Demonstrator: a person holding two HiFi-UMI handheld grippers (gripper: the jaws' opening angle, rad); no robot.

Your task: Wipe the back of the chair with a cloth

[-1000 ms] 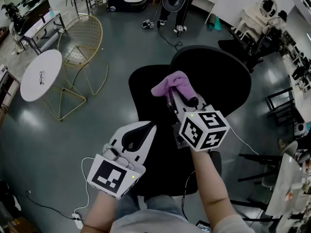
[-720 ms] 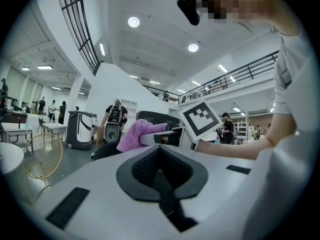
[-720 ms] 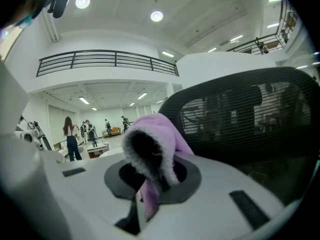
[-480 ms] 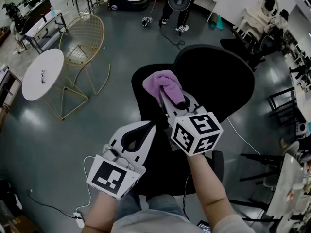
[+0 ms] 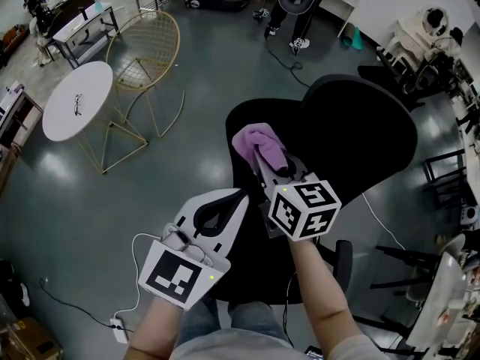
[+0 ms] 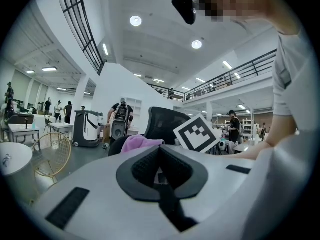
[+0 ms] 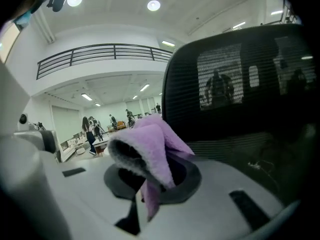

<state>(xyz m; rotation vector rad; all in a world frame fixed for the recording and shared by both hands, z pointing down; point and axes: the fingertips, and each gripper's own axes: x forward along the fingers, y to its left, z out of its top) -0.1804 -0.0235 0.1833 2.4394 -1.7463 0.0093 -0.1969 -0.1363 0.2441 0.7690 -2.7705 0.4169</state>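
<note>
A black office chair stands below me, its mesh back [image 5: 360,126] [image 7: 235,84] to the right and its seat [image 5: 244,122] to the left. My right gripper [image 5: 264,156] [image 7: 150,171] is shut on a purple cloth [image 5: 257,142] [image 7: 152,151] and holds it over the seat, just left of the chair back. The cloth bunches up out of the jaws. My left gripper [image 5: 232,201] [image 6: 160,164] hangs shut and empty, nearer to me and left of the right one. In the left gripper view the cloth [image 6: 137,143] and chair back [image 6: 167,124] show ahead.
A gold wire chair [image 5: 146,47] and a round white table [image 5: 75,100] stand on the grey floor at the left. A person [image 5: 296,6] stands beyond the chair. Desks and equipment [image 5: 450,43] line the right side. A cable and power strip [image 5: 120,325] lie near my feet.
The right gripper with the cloth has drifted left and a little nearer to me, away from the chair back. The left gripper has hardly moved.
</note>
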